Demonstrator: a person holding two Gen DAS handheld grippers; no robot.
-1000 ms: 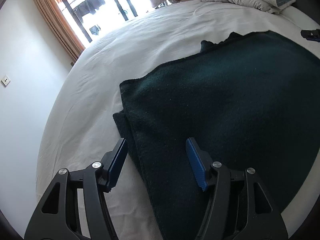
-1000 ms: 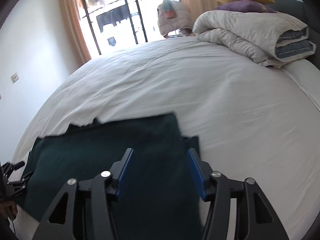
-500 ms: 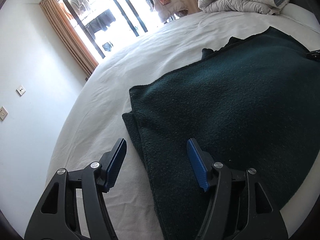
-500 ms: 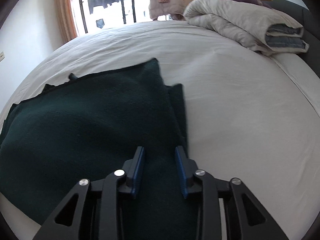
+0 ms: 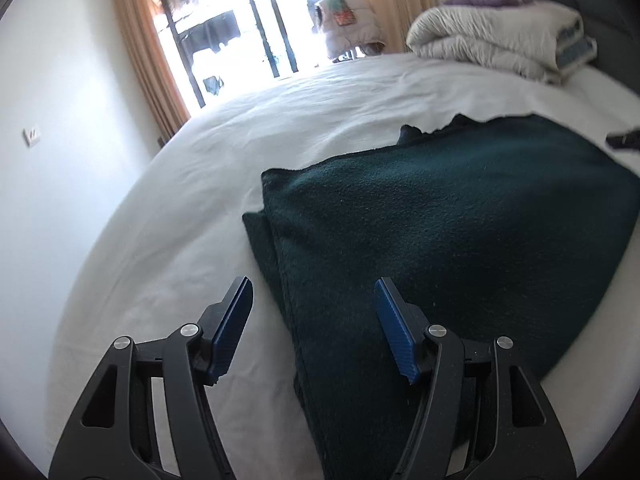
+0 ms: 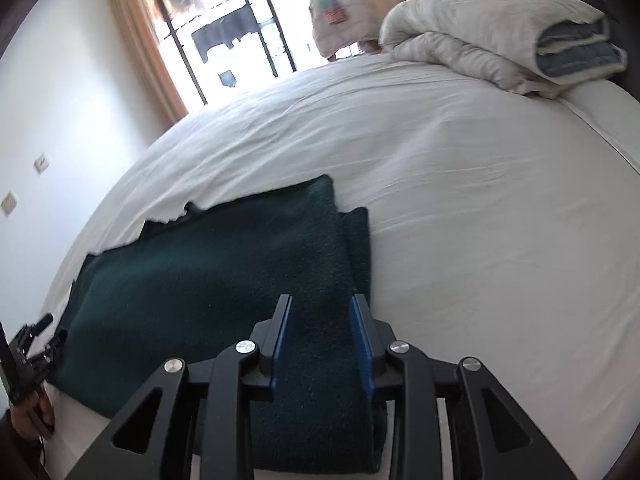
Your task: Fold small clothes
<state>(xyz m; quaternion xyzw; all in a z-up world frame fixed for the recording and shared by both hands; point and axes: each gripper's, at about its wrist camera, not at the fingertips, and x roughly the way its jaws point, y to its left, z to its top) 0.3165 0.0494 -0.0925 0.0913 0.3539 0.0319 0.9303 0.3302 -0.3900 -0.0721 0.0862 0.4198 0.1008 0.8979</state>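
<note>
A dark green fleece garment (image 5: 440, 220) lies folded flat on the white bed (image 5: 280, 128). It also shows in the right wrist view (image 6: 224, 256). My left gripper (image 5: 312, 320) is open, its fingers straddling the garment's left folded edge near the front. My right gripper (image 6: 320, 336) has its fingers narrowed over the garment's right edge; cloth lies between the blue pads (image 6: 360, 344). Whether they pinch it is not clear. The right gripper's tip shows at the far right of the left wrist view (image 5: 624, 138).
A rolled grey-white duvet (image 6: 500, 40) with purple and yellow pillows lies at the head of the bed. A balcony door with curtains (image 6: 148, 52) stands beyond the bed. A white wall (image 5: 60, 120) runs along the left.
The right gripper's fingers narrowed from wide open and moved onto the garment's right edge. The left gripper stayed open at the left edge, its view tilting upward.
</note>
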